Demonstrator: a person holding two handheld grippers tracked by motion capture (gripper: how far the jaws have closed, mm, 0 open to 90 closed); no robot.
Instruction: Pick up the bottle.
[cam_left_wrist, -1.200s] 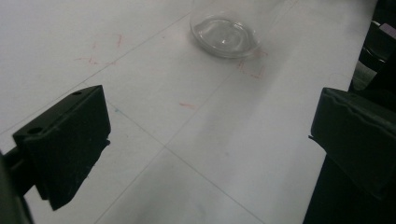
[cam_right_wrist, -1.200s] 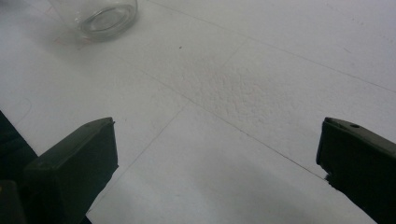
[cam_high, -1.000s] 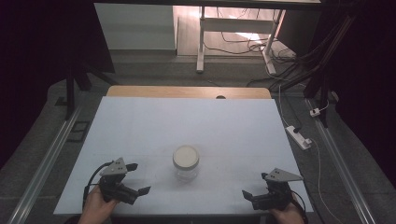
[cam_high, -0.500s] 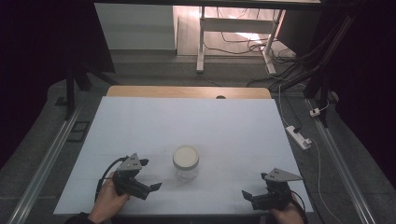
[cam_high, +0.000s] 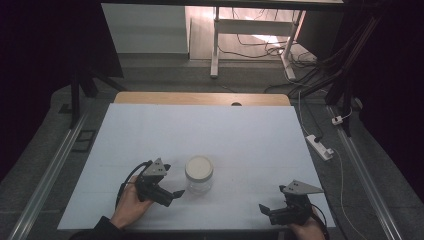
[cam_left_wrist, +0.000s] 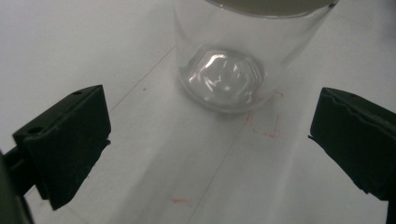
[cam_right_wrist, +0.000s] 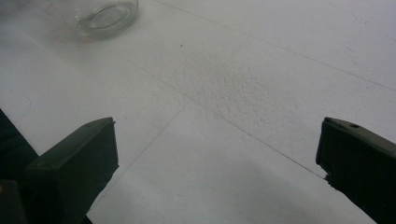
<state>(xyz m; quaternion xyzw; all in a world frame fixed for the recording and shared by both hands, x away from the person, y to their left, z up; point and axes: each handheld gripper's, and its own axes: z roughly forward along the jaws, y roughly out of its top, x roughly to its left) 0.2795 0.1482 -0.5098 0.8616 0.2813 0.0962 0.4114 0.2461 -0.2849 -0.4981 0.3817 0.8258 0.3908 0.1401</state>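
jar (cam_high: 199, 174): glass, hard, slippery, could break, near table's (cam_high: 260, 135) front edge | grab its sides | left gripper (cam_high: 170, 192) wide open, empty | right gripper (cam_high: 266, 209) wide open, empty

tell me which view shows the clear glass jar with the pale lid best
The high view: the whole clear glass jar with the pale lid stands upright on the white table. The left gripper view shows its lower body and base close up; the right gripper view catches its base at the top edge.
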